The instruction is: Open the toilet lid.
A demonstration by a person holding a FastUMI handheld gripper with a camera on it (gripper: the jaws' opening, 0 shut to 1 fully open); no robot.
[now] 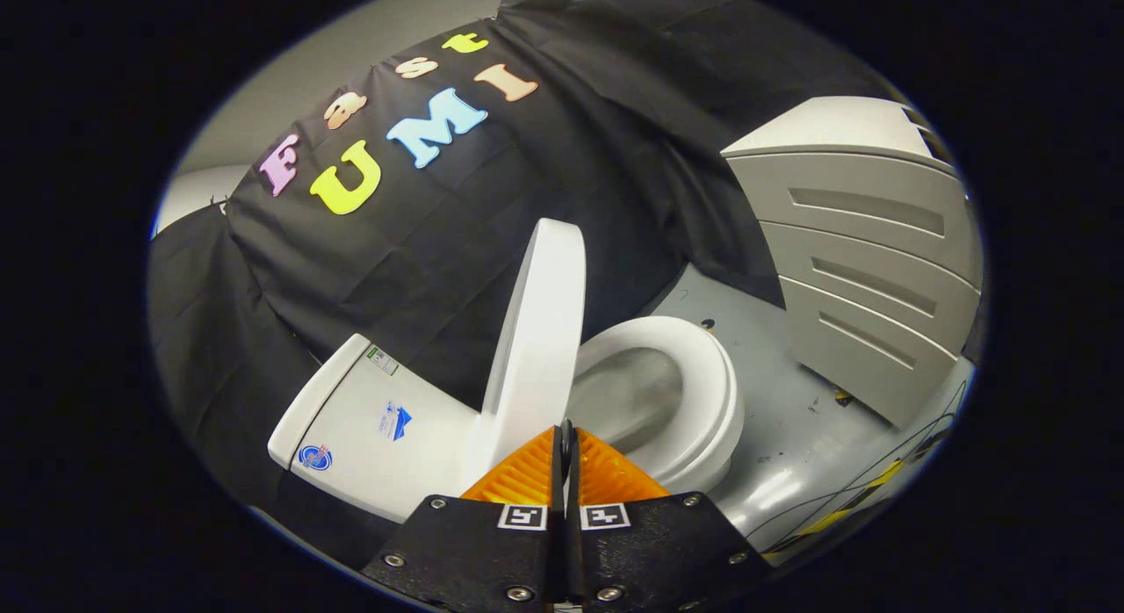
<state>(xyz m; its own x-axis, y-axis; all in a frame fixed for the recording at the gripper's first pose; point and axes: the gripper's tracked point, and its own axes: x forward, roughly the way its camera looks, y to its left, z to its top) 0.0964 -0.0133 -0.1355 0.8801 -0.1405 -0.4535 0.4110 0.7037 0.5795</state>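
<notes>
The toilet lid stands raised on edge just ahead of the gripper, between the tank and the open seat ring; it looks close to resting back on the tank. The orange fingers are pressed together, seemingly pinching the lid's thin edge to steer it. A grey drawer cabinet stands beyond on the floor.

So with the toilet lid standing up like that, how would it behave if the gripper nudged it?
The toilet lid looks like a rigid moulded shell, so it would probably swing on its hinge as one piece, not bend. Its glossy surface may be slippery. It stands near upright beside the tank, so a push could drop it. The gripper looks shut.
</notes>
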